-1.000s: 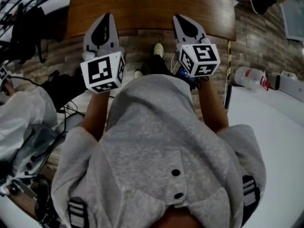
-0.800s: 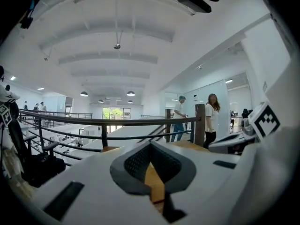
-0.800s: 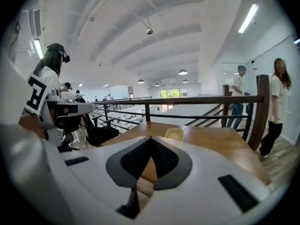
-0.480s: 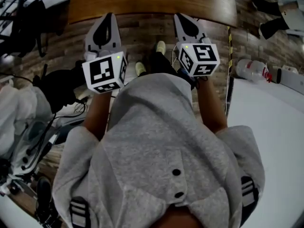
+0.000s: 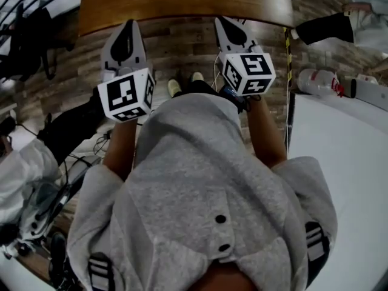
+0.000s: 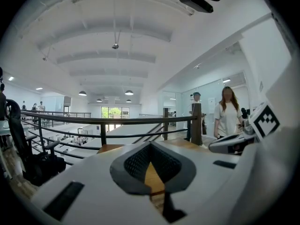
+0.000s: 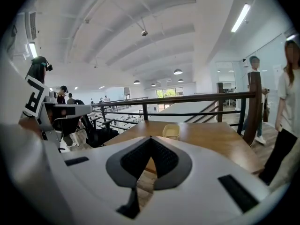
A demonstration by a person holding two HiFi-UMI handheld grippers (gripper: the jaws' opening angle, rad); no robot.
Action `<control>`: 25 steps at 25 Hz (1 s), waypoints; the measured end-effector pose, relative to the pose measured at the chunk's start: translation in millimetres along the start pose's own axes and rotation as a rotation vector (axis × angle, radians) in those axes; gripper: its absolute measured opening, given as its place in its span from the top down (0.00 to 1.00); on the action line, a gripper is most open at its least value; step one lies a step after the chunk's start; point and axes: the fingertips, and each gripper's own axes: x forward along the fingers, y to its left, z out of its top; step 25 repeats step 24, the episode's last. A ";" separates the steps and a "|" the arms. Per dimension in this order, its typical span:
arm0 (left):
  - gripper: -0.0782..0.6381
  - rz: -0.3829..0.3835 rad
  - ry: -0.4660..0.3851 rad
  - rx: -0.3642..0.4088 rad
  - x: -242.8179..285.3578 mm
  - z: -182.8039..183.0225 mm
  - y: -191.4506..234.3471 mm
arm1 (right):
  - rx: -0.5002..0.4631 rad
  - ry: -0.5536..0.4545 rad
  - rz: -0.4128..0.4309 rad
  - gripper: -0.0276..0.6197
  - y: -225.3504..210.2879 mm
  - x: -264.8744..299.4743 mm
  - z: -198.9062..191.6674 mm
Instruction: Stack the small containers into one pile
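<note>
A pale yellow pile of small containers (image 7: 171, 131) stands on the far part of the wooden table (image 7: 211, 142), well ahead of my right gripper (image 7: 151, 138). That gripper is shut with nothing between its jaws. My left gripper (image 6: 150, 143) is likewise shut and empty, pointing over the table (image 6: 112, 147) toward a railing. In the head view both grippers, left (image 5: 129, 23) and right (image 5: 219, 19), are held in front of my grey hoodie, just short of the table's near edge (image 5: 182, 5). The containers are out of the head view.
A white surface (image 5: 345, 162) lies to my right, with a plastic bottle (image 5: 318, 80) on the floor beside it. Bags and cables (image 5: 54, 132) crowd the floor at left. A railing (image 7: 187, 100) runs behind the table. People (image 6: 227, 111) stand to the right.
Both grippers have drifted slightly left and up in the head view, still shut. The table edge sits higher in the picture, and a person's dark-clad leg has come in at top right.
</note>
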 end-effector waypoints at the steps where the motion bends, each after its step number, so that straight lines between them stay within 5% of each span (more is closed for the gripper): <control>1: 0.87 -0.003 0.003 -0.001 0.2 -2.1 1.2 | -0.004 0.002 0.001 0.94 1.4 1.0 -0.7; 25: 0.87 -0.024 0.015 0.003 26.4 1.8 33.9 | -0.029 -0.001 -0.010 0.93 16.8 37.3 22.4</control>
